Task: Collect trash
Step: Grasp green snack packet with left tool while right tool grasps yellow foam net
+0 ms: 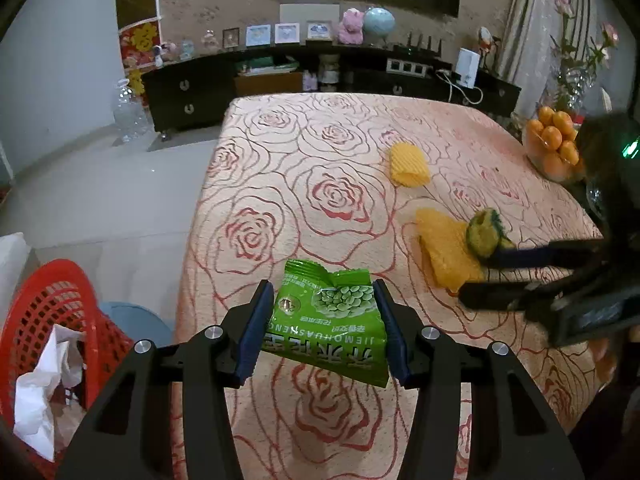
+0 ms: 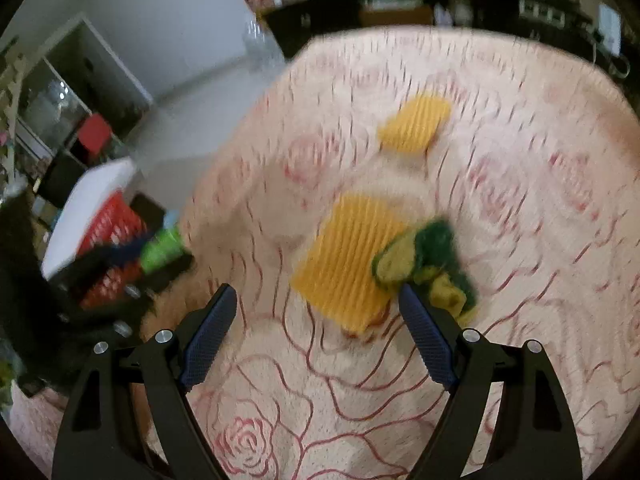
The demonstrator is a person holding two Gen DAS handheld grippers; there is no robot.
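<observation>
Right now your left gripper (image 1: 324, 300) is clamped on the green snack packet (image 1: 330, 324), its 2 blue pads pressing the packet's left and right edges. The packet hangs over the near left edge of the table (image 1: 280, 152), which is covered in a peach cloth with red rose outlines. Just off that left edge, low beside the table, stands the red basket (image 1: 44, 308) with crumpled white paper (image 1: 40, 392) inside it.

Your right gripper (image 2: 318, 300) stands with its jaws spread wide and nothing between them. It hovers over the middle of the table, and its right finger tip is against the green-and-yellow peel (image 2: 424, 264); that view is blurred, so you cannot tell if they really touch. The peel lies on the right corner of the larger yellow ridged piece (image 2: 348, 264), which rests flat on the cloth. A 2nd, smaller yellow ridged piece (image 2: 414, 122) lies farther toward the far edge, well apart from the first.

At the far right corner of the table sits a glass bowl of oranges (image 1: 554, 148).
</observation>
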